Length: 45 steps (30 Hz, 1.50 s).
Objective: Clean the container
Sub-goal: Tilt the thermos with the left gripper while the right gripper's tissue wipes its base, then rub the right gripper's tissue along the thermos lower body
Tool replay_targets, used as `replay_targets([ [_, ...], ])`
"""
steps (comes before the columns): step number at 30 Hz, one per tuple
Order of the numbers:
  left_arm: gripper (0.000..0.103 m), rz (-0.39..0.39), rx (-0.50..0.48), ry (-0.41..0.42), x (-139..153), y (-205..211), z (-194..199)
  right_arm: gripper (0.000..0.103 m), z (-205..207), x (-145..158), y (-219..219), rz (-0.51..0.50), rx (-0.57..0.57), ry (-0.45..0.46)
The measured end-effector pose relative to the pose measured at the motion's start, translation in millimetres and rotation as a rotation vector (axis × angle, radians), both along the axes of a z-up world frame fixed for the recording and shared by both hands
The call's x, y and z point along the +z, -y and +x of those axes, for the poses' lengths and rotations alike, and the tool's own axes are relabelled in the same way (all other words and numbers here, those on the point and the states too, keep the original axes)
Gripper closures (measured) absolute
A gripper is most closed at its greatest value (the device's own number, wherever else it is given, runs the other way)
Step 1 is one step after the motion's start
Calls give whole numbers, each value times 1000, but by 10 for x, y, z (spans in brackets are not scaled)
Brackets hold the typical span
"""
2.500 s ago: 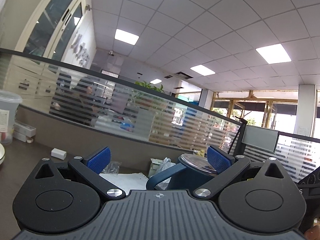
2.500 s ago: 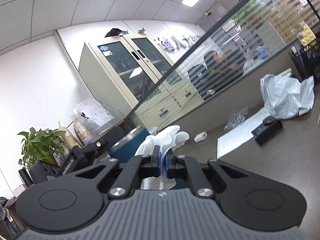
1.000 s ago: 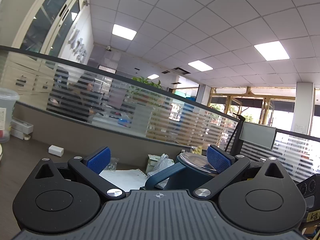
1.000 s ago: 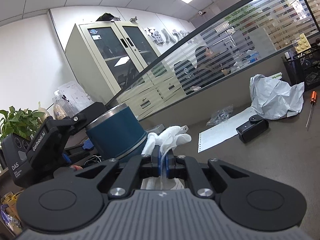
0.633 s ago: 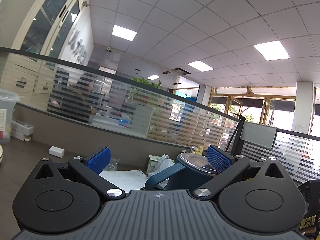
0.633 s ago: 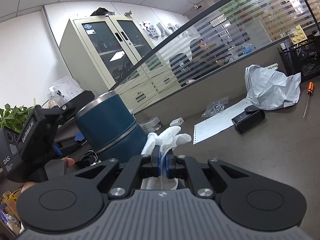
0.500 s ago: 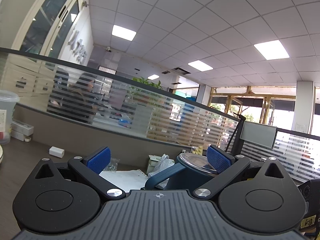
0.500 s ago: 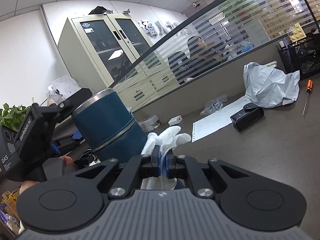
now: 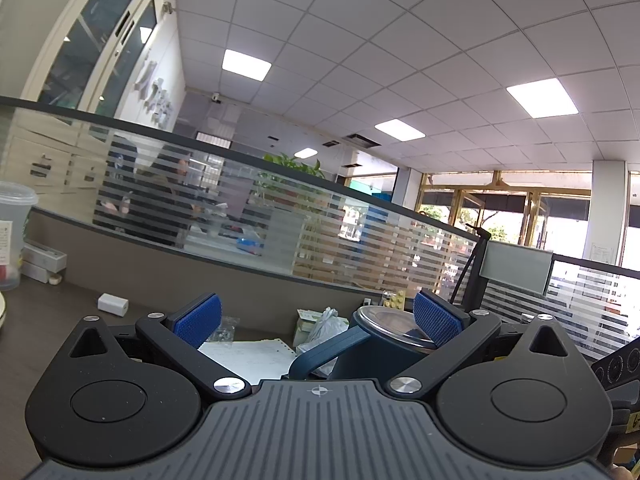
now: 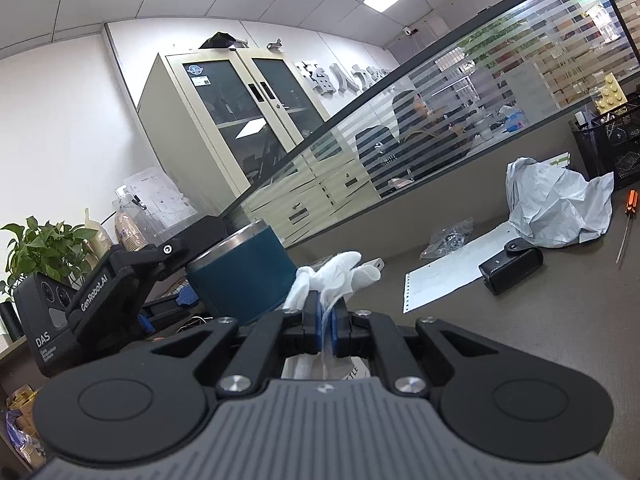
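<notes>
A dark blue mug point(image 9: 380, 350) with a steel rim and a blue handle sits between the fingers of my left gripper point(image 9: 316, 318). Its rim touches the right pad point(image 9: 434, 318); the left pad point(image 9: 198, 320) stands well clear, so the jaws are wide apart. In the right wrist view the same mug point(image 10: 244, 276) is held up, tilted, by the left gripper's black body point(image 10: 120, 280). My right gripper point(image 10: 327, 326) is shut on a white cloth point(image 10: 334, 274), whose bunched end sits just right of the mug's wall.
On the brown desk point(image 10: 560, 332) lie a black pouch point(image 10: 512, 266), a perforated paper sheet point(image 10: 448, 270), a crumpled white bag point(image 10: 560, 208), a small clear bag point(image 10: 448, 238) and an orange screwdriver point(image 10: 626, 216). A mesh organiser point(image 10: 612, 144) stands far right. A striped glass partition point(image 9: 240, 220) backs the desk.
In the right wrist view the mug has shifted from left of the cloth toward the centre, close beside it, and the right gripper has tilted. The left wrist view is nearly unchanged.
</notes>
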State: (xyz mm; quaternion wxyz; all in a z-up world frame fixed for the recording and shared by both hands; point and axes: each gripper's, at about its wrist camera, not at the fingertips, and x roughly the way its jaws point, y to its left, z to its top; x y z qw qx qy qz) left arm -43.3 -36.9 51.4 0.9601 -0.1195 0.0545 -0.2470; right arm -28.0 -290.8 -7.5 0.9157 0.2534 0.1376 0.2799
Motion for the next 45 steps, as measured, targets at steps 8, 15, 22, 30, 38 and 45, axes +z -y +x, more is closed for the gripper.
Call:
replay_targets([
  [8, 0, 6, 3, 2, 5, 9, 0, 95, 17, -57, -46, -40, -12, -11],
  [15, 0, 11, 6, 6, -27, 42, -33, 95, 72, -149, -57, -56, -15, -48],
  [22, 0, 12, 6, 6, -20, 46, -29, 95, 91, -211, -76, -73, -17, -69],
  [30, 0, 14, 7, 6, -17, 67, -28, 95, 126, -280, -91, -86, -21, -100],
  [38, 0, 16, 5, 6, -12, 70, -34, 94, 73, -216, -80, -77, -22, -85],
  [45, 0, 16, 2, 6, -1, 54, -24, 94, 4, -86, -50, -45, -21, -36],
])
